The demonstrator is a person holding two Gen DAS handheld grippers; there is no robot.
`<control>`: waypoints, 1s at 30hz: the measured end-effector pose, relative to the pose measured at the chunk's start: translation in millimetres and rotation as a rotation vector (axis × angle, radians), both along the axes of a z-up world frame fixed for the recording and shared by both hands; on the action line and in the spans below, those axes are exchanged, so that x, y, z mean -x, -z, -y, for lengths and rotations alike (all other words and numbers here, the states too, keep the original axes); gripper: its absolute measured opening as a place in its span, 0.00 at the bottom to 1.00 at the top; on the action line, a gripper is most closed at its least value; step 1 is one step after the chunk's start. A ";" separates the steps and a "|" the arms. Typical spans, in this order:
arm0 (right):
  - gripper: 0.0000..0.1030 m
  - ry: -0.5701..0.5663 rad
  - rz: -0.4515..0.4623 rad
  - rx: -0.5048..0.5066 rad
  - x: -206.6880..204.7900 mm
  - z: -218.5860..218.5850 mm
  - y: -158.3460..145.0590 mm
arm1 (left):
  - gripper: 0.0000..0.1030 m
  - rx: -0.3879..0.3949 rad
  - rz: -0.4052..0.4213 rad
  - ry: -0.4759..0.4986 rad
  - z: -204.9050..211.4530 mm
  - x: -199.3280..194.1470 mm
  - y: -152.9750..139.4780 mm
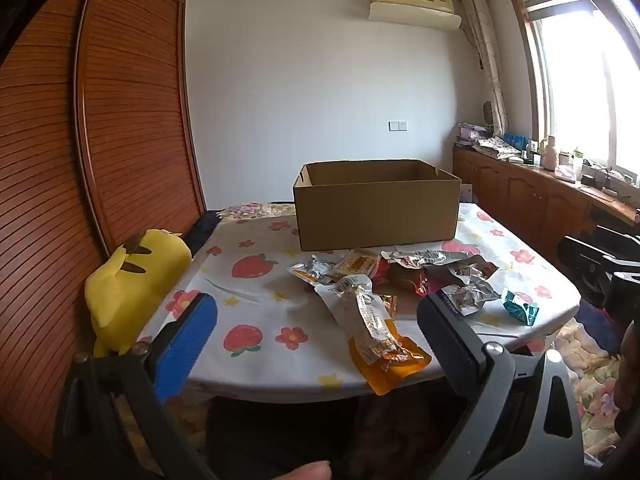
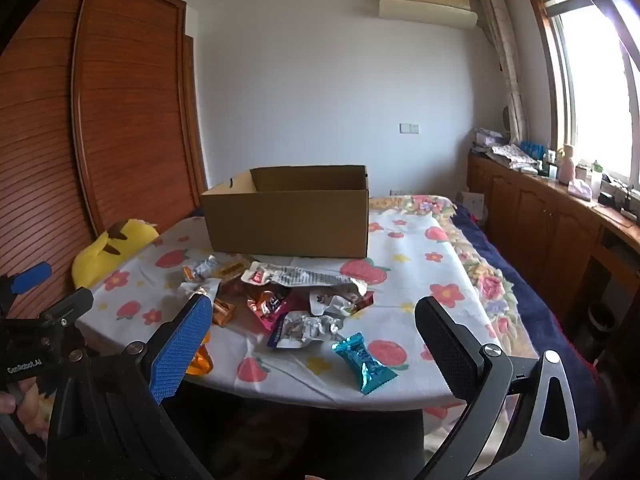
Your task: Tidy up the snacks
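The work has not begun: all snacks point(image 2: 288, 304) lie in a loose heap on the table point(image 2: 420, 276) before the cardboard box point(image 2: 288, 220), well apart from the left gripper point(image 1: 316, 320) and the right gripper point(image 2: 314, 332), both wide apart and holding nothing

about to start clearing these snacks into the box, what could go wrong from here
1. The orange packet overhangs the near edge of the table; a nudge from the open left tongs could tip it off.
2. The teal packet also lies near that edge, between the open right tongs' fingers.
3. The crumpled wrappers overlap in a pile, so a grab may drag neighbours. The cardboard box stands behind them.
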State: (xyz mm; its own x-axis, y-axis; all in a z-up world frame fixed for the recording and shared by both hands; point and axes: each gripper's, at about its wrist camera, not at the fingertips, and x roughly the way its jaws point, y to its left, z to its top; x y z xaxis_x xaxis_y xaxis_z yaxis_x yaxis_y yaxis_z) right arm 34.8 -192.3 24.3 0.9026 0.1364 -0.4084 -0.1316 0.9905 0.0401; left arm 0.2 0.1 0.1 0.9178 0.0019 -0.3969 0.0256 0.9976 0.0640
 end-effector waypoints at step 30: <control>1.00 0.003 -0.004 0.008 1.7 0.5 -0.6 | 0.98 -0.005 0.009 0.001 5.9 0.2 0.7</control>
